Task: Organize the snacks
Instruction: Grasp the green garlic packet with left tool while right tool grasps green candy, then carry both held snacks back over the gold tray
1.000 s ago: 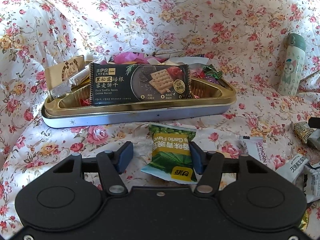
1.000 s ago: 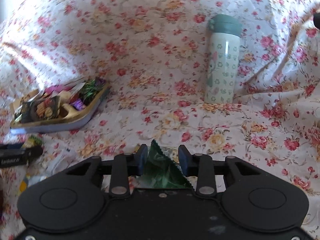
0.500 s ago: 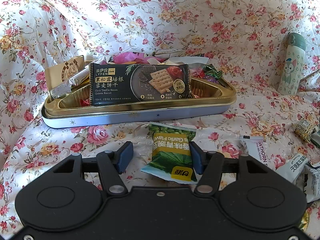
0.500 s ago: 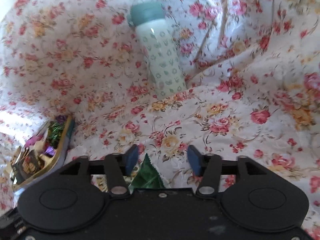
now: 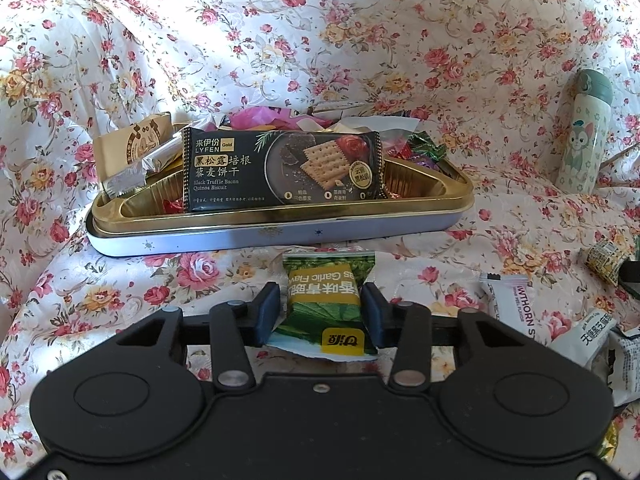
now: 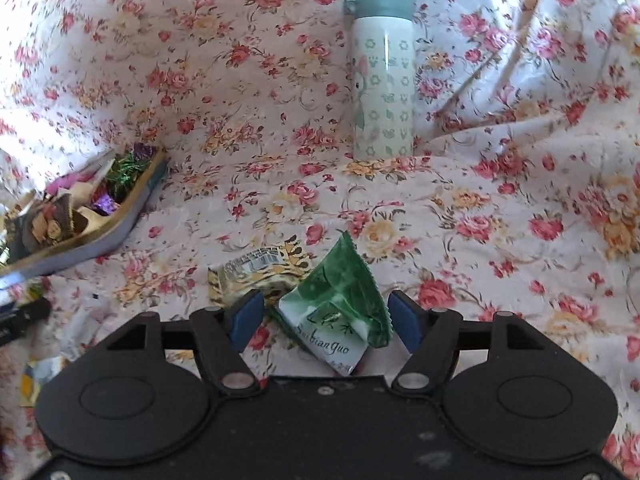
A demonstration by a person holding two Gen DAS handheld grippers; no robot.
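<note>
Snack packets lie scattered on the flowered cloth [image 5: 132, 284] in front of the oval gold-lined tin tray [image 5: 280, 232]. Just before the tray, the left gripper [image 5: 320, 312] has been closing and now pinches the green-and-yellow garlic pea packet [image 5: 326, 300]. The right gripper [image 6: 324, 318], released, straddles a green triangular foil packet [image 6: 340, 300]. Slippery film could slide free; the crowded tray could spill.

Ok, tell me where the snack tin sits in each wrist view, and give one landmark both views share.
Left wrist: the snack tin lies across the middle, just beyond the green garlic packet.
Right wrist: the tin shows at the left edge, seen end-on and partly cut off.
Shared landmark: the pale green bottle, far right in the left view, top centre in the right.
</note>
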